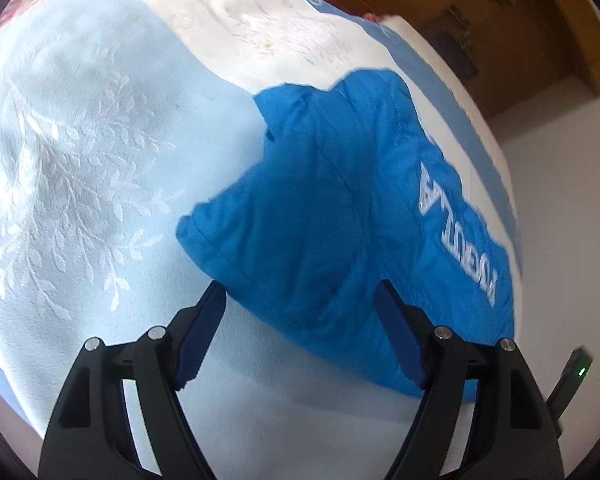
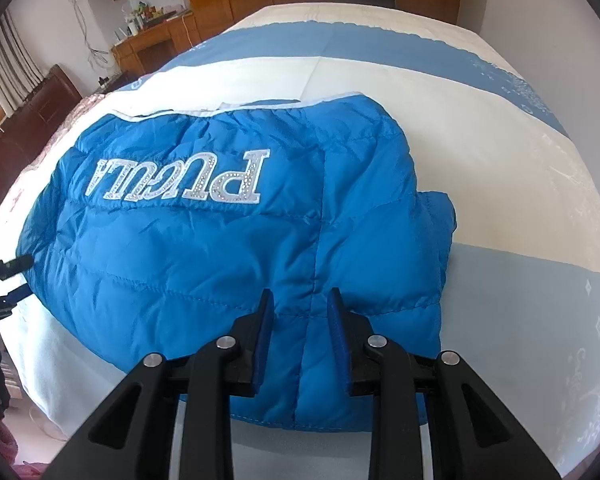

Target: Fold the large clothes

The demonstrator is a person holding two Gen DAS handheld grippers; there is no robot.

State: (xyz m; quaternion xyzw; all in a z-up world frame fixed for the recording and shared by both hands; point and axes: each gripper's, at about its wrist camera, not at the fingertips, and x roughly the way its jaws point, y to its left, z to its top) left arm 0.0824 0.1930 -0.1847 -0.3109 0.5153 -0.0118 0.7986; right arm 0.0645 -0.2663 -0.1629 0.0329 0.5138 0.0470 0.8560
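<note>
A bright blue puffer jacket with white letters across its back lies folded on the bed; it also shows in the left wrist view. My left gripper is open, its fingers wide apart at the jacket's near edge, holding nothing. My right gripper has its jaws partly closed, with a ridge of the jacket's fabric between them at the near hem. The left gripper also shows at the far left of the right wrist view, beside the jacket's side edge.
The bed cover is pale blue and cream with a leaf pattern; in the right wrist view it spreads to the right. Wooden cabinets and a desk stand beyond the bed. A dark wooden bedside unit is at the left.
</note>
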